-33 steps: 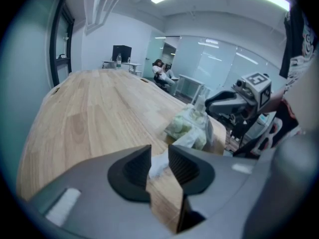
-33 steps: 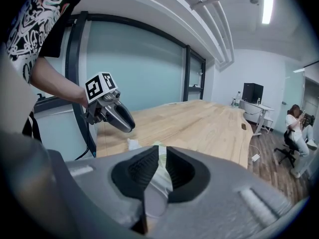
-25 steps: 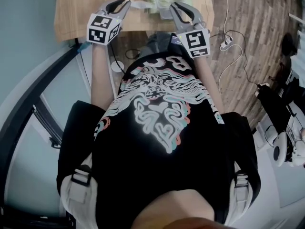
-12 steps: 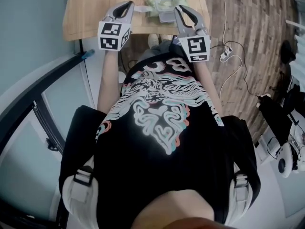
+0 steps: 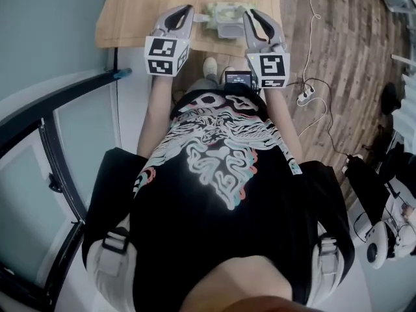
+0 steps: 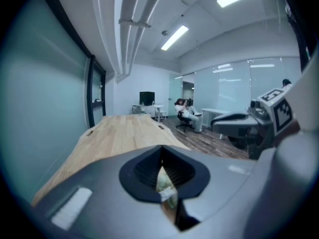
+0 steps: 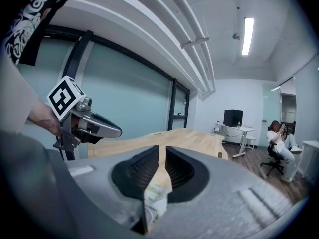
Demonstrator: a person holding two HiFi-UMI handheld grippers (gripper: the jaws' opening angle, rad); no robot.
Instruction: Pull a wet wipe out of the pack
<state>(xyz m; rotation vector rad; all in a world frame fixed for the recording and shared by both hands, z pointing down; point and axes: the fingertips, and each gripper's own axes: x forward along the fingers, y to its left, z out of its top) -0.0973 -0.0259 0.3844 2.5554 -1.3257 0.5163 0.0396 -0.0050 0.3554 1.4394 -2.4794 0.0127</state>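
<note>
A pale green wipe pack (image 5: 224, 10) with a grey lid lies on the wooden table (image 5: 143, 5) near its front edge. My left gripper (image 5: 189, 9) is shut on a white wet wipe (image 5: 201, 18), which runs from its tips to the pack. In the left gripper view the jaws (image 6: 161, 154) meet, and pale crumpled wipe (image 6: 165, 185) shows in the gap below them. My right gripper (image 5: 249, 12) hovers at the pack's right side. Its jaws (image 7: 162, 156) stand shut to a thin slit, with only table showing through; the pack (image 7: 157, 199) lies below.
The person's body in a black printed shirt fills the head view. On the wooden floor to the right lie cables and a power strip (image 5: 305, 99). A black-framed glass wall (image 5: 58, 129) runs along the left. A seated person (image 6: 187, 114) and desks are far off.
Both grippers have risen toward the head camera and sit closer to the table's front edge. The wipe strip still links the left gripper to the pack.
</note>
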